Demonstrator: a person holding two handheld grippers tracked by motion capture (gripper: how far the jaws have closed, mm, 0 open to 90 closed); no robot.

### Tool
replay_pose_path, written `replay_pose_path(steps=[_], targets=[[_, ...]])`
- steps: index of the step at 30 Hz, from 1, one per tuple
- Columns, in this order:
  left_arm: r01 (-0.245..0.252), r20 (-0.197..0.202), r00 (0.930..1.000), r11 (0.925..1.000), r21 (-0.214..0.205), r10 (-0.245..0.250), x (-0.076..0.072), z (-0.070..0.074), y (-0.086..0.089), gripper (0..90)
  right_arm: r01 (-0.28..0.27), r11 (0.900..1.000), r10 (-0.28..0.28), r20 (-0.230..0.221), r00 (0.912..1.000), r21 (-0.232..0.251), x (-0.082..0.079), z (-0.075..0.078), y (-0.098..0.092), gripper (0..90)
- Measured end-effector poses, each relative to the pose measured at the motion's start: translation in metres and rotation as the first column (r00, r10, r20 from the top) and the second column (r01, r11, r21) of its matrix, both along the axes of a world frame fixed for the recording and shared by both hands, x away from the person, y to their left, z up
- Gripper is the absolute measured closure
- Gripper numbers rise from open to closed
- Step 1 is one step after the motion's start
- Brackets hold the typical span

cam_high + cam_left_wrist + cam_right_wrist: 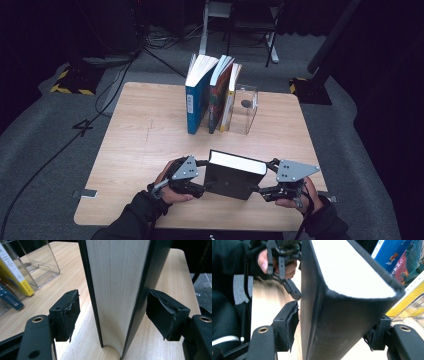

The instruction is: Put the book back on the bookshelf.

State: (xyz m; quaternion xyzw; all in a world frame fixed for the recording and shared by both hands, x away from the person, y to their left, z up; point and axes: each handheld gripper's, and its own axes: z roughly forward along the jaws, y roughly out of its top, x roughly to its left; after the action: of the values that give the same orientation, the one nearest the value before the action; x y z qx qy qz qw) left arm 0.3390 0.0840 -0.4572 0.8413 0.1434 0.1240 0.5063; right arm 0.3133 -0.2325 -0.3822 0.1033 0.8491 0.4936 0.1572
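Black book [235,176] stands upright on my tabletop [145,135], near its front edge, between my 2 tools. My left hand-held gripper [112,315] is spread around its page edge, pads clear. My right hand-held gripper [334,333] straddles its spine; whether it pinches, I cannot tell.

The book [235,175] I held at the near edge of the light wood-grain table [145,130] had black covers and cream page edges. Toward the far edge stood a blue book [196,102], a red-and-green patterned book [218,97] and a yellow book [229,102]. My gripper pads [65,315] were black.
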Motion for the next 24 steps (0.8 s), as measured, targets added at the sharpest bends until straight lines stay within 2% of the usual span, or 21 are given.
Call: replay_pose_path(steps=[6,10,12,17,24], targets=[[-0.024,-0.007,0.9997,0.9995,0.021,0.024,0.001,-0.007,-0.004,28.6,0.020,0.9993,-0.019,-0.017,0.9997,0.032,-0.002,0.008,0.008,38.3],[-0.023,-0.015,0.9996,0.9996,0.013,0.024,0.002,-0.010,-0.007,30.2,0.033,0.9991,-0.032,-0.031,0.9990,0.026,0.001,0.009,0.014,42.2],[-0.022,-0.013,0.9997,0.9997,0.015,0.022,0.002,-0.011,-0.009,30.8,0.039,0.9985,-0.036,-0.064,0.9973,0.039,0.003,0.009,0.016,43.8],[-0.023,-0.013,0.9996,0.9996,0.015,0.024,0.004,-0.012,-0.013,31.3,0.057,0.9983,-0.056,-0.088,0.9946,0.011,0.006,0.007,0.022,48.3],[-0.025,-0.020,0.9995,0.9996,0.013,0.025,0.004,-0.013,-0.013,30.8,0.061,0.9980,-0.060,-0.108,0.9923,0.012,0.008,0.007,0.023,49.0]])
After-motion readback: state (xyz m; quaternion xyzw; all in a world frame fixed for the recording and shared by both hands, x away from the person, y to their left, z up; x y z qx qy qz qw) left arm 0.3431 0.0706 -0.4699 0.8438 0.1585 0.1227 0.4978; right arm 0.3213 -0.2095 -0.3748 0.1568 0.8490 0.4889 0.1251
